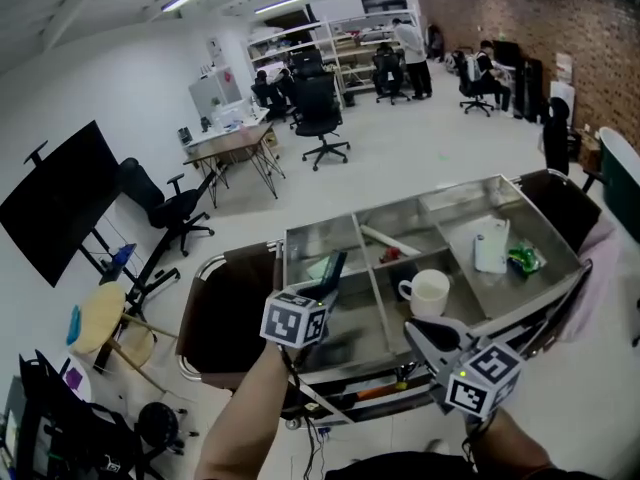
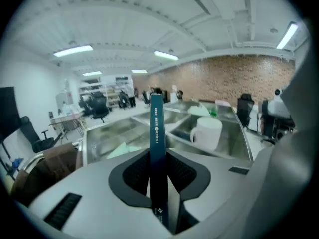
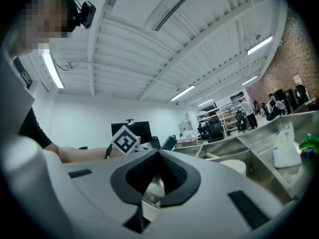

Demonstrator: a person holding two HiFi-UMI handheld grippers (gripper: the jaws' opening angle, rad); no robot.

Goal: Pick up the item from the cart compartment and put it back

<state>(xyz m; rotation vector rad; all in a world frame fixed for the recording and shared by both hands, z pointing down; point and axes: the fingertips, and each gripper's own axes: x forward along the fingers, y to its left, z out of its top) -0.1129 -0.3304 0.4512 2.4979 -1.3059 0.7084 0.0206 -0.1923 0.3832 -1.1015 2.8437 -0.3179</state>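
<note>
My left gripper (image 1: 322, 290) is shut on a slim dark teal box (image 2: 156, 123). The box stands upright between the jaws and sticks out past their tips. In the head view the teal box (image 1: 332, 271) hangs just above the left compartment of the steel cart (image 1: 330, 226). My right gripper (image 1: 424, 334) hovers over the cart's front edge, right of the left one; its jaws meet at the tips with nothing between them. The right gripper view shows the right gripper (image 3: 159, 152) the same way.
A white mug (image 1: 428, 292) stands in the middle front compartment, a pale stick (image 1: 390, 240) lies behind it. The right compartment holds a white pouch (image 1: 491, 250) and a green packet (image 1: 524, 260). A pale green sheet (image 2: 122, 150) lies in the left compartment. Office chairs, desks and people stand beyond.
</note>
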